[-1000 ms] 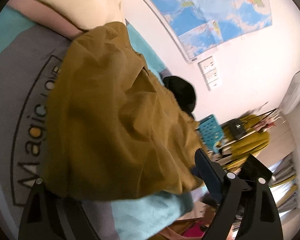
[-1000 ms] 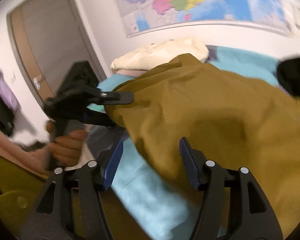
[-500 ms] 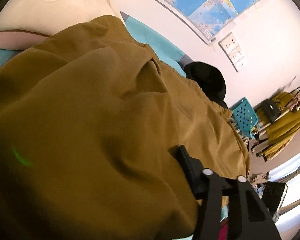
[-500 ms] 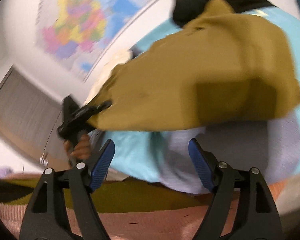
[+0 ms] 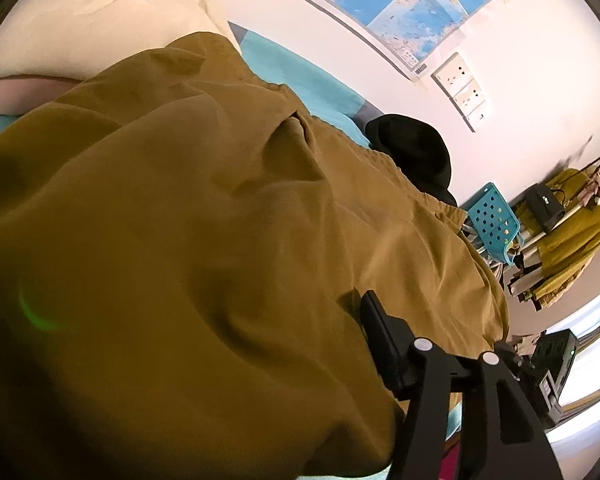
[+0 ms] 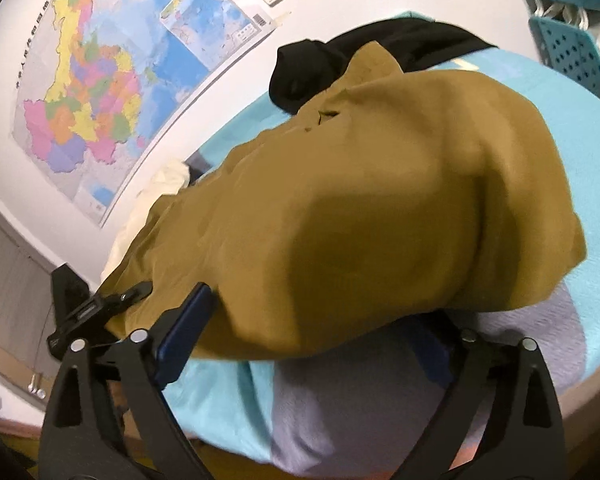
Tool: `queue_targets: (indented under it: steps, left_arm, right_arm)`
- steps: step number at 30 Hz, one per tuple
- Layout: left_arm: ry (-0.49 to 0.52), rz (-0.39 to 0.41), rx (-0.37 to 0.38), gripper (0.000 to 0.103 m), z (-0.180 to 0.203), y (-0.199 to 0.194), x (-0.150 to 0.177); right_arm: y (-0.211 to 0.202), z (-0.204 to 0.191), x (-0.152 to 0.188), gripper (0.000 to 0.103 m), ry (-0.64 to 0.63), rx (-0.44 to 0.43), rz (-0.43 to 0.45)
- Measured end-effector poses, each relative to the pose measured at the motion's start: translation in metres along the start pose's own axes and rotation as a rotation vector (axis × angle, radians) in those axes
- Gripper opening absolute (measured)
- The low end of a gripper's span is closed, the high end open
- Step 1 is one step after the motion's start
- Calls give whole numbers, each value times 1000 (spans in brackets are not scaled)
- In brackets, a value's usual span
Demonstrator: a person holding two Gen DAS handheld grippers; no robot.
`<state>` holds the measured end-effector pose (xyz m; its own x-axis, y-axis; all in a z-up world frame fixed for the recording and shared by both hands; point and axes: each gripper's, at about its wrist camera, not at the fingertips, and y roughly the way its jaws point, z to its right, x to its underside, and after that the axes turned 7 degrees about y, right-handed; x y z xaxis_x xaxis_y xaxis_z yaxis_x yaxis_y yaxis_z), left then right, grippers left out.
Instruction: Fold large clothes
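A bed with a turquoise and grey cover fills the lower and right parts of the right wrist view, set against a white wall that carries a coloured map at upper left. A mustard-brown garment lies bunched across the bed and takes up the centre of both views; in the left wrist view it covers the whole left and middle of the frame. A cream pillow sits at upper left of that view, and a black piece of clothing lies just past the garment's far edge. A turquoise perforated basket stands at mid right.

The left gripper, at lower left of the right wrist view, has its fingers either side of the garment's edge and they are opening; whether the pads press the cloth I cannot tell. The right gripper has its fingers spread wide and opening, with the garment's near fold between them and no pad pressing it.
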<state>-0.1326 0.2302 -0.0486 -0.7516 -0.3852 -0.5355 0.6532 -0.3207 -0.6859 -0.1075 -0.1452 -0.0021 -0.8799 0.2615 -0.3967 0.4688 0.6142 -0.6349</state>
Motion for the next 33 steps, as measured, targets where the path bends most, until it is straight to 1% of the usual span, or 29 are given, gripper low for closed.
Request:
queue_targets:
  steps: [3,5,7,9,10,11,13,15,17,18,19,21,22,24,26,27,28,29,30,31,32,33]
  left_arm:
    - [7,0,1,62,1,0,0]
    - [12,-1,3,62,1,0,0]
    - [15,5,12,62,-1,0,1]
    - [13,13,13,63,-1,1,1]
    - [14,17,21,69,0,2,0]
    - [18,17,29,72,1,2,0]
    - [36,16,27,77,5,4,0]
    - [56,13,16,78,9,5,0]
    - [67,10,9,77,10,5,0]
    - [55,10,19,75,7,4,0]
    - [45,9,31,75,4,3,0]
    - [36,7,46,74,1,3,-1]
    - [46,5,41,74,2,3,-1]
    - [58,1,22,74,5,4,-1]
    - [55,2,15,75,6,4,-1]
    - [58,5,15,78,8,5,-1]
    - [68,5,11,81,10,6,-1]
    - [84,2,1,81,13,6,0]
    - [105,-2,-16,81,16,7,0]
    - [103,-2,-14,81,16,7,0]
    - [95,-2,-6,81,14,6,0]
    - [72,-4,5,78,10,5,-2]
  right_arm:
    - [0,7,-3,91,59,-17,28]
    - [-2,9,-4,83,76,-10,21]
    - [-5,12,-3,80,86,4,13]
    - [-5,13,-3,82,108,8,19]
    - [-1,10,-4,87,110,11,22]
    - [2,7,-6,93,112,9,24]
    - [11,-1,-10,95,106,28,32]
    - [20,-5,-15,95,91,41,40]
    - [24,-8,-19,94,108,8,61]
    - [23,-9,-19,94,102,-22,81]
    - [25,-9,-18,94,88,-23,83]
    - [33,-7,-16,92,78,20,52]
    - [34,-9,-16,92,68,30,49]
    - [35,-8,-20,93,102,25,51]
    - [38,-6,-24,93,122,-1,76]
    - [41,-6,-25,93,122,5,85]
    - [45,-11,-24,93,92,38,105]
    - [48,-14,-22,94,69,59,118]
    - [49,-16,-20,95,55,70,130]
    - [50,-18,-18,95,53,79,141]
    - [49,-17,-19,93,65,66,143]
    - [47,-14,-21,87,82,52,142]
